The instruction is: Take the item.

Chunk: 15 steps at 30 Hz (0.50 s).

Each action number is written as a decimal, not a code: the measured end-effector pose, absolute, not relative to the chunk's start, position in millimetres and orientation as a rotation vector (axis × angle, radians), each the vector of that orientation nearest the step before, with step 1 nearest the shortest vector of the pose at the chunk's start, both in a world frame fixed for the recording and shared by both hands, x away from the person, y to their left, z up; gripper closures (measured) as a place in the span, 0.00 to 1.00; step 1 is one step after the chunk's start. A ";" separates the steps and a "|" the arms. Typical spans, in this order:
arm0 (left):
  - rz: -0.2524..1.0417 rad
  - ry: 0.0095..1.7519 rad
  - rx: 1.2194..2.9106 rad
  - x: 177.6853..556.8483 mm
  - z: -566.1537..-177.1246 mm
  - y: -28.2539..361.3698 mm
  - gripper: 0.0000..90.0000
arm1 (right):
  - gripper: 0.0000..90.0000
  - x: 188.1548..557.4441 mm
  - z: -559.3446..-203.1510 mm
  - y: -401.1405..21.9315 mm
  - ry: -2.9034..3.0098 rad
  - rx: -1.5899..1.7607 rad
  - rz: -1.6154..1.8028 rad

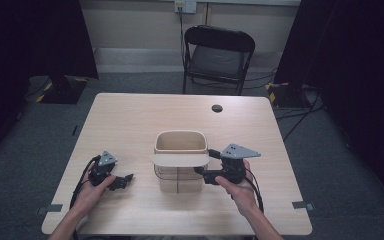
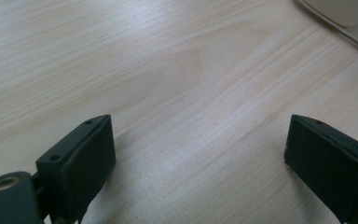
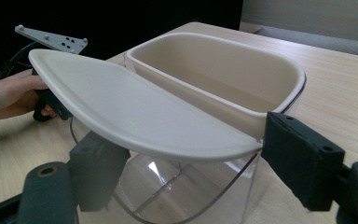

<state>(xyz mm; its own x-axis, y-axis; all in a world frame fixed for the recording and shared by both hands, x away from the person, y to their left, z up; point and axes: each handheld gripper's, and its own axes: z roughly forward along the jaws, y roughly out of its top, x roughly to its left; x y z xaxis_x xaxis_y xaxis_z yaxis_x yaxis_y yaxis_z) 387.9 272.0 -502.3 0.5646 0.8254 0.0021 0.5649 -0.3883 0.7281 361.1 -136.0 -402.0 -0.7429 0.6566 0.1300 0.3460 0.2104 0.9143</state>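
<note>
The left gripper [image 1: 122,181] rests low on the pale wooden table [image 1: 130,120], its 2 jaws wide apart over bare wood, seemingly parked. At table centre stands the clear plastic bin with a cream insert [image 1: 180,150]. Its cream half-round flap lid [image 3: 135,112] lies between the right gripper's [image 3: 186,163] jaws, apparently gripped for lifting. No writing is legible.

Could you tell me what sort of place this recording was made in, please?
Probably a lab or studio set up for recording, not a home. A lone wooden table stands on grey carpet, black curtains hang on both sides, an empty folding chair sits behind, and cables run across the floor to a wall socket.
</note>
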 end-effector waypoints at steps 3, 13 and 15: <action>0.481 1.109 2.105 387.9 -502.2 272.0 0.09 | 0.25 361.6 -401.6 -135.9 2.200 0.947 1.547; 0.481 1.110 2.104 387.9 -502.2 271.9 0.09 | 0.28 362.0 -399.2 -134.2 2.194 0.933 1.545; 0.481 1.108 2.103 387.9 -502.4 271.9 0.09 | 0.29 362.1 -398.5 -133.8 2.198 0.924 1.546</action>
